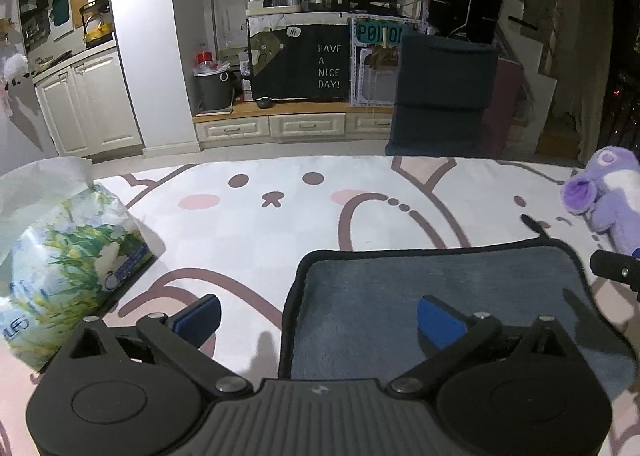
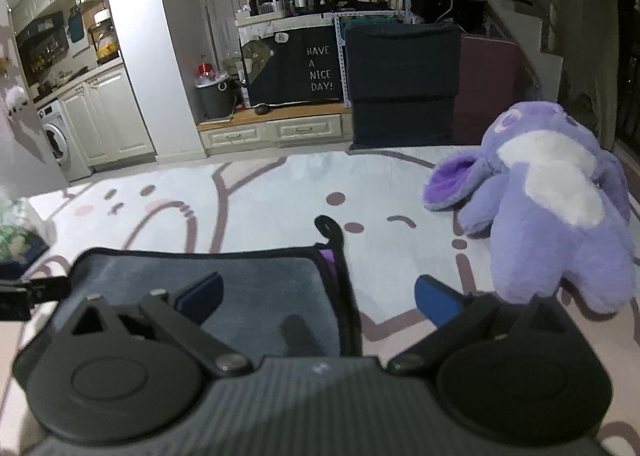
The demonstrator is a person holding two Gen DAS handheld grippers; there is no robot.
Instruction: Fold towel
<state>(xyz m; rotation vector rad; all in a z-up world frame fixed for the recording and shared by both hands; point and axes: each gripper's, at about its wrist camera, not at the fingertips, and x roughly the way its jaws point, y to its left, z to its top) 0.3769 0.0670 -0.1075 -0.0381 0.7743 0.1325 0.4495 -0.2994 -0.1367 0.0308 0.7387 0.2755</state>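
A grey towel (image 1: 400, 296) with black trim lies flat on the cartoon-print table cover. Its hanging loop (image 1: 534, 225) sticks out at the far right corner. My left gripper (image 1: 318, 320) is open and straddles the towel's left edge, with the right pad (image 1: 438, 322) over the towel and the left pad (image 1: 198, 320) over the cover. In the right wrist view the towel (image 2: 260, 296) lies low left. My right gripper (image 2: 318, 302) is open and straddles its right edge, empty. A purple tag (image 2: 328, 258) shows at that corner.
A floral tissue pack (image 1: 68, 256) stands left of the towel. A purple plush toy (image 2: 548, 207) lies to the right, close to my right gripper. The right gripper's tip (image 1: 616, 268) shows at the edge of the left wrist view. Cabinets and shelves stand beyond the table.
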